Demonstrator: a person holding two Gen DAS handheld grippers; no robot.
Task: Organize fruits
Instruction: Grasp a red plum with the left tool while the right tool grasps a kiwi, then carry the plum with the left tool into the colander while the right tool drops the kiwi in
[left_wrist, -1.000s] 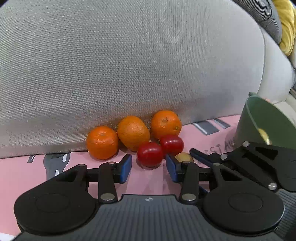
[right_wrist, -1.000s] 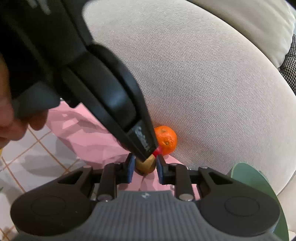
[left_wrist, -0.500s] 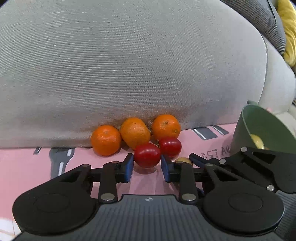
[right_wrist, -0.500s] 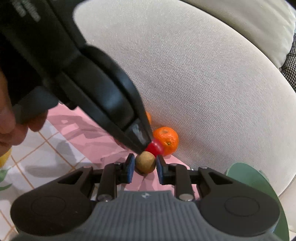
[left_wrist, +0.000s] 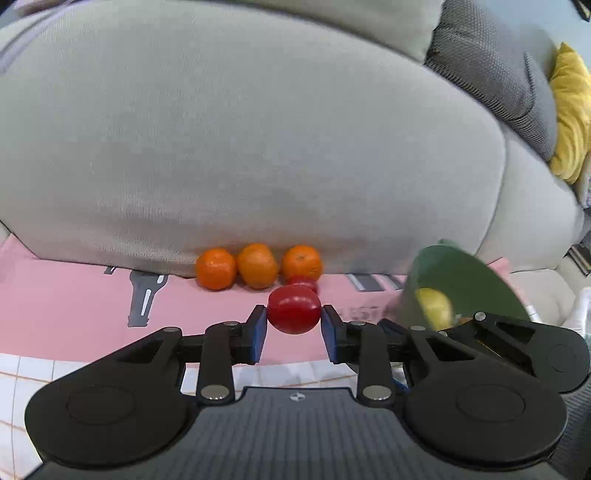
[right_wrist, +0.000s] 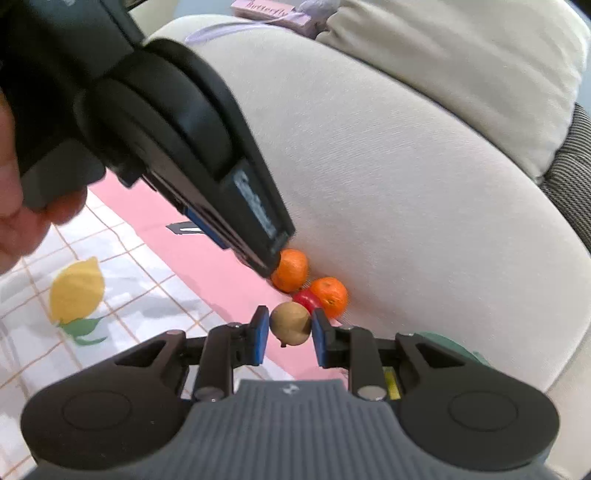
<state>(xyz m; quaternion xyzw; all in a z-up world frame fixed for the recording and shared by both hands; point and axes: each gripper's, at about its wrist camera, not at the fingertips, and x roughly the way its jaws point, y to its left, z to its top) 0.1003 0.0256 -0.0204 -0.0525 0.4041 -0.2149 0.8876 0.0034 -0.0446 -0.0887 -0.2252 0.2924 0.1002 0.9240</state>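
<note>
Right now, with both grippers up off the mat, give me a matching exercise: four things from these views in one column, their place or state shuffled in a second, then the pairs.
Things
1. red tomato
2. brown round fruit
3. three oranges
4. yellow fruit

Places or states
A. inside the green bowl
B. clamped in the right gripper
C. in a row against the grey cushion
D. clamped in the left gripper

Pairs: 1-D, 2-B, 3-C, 4-A
</note>
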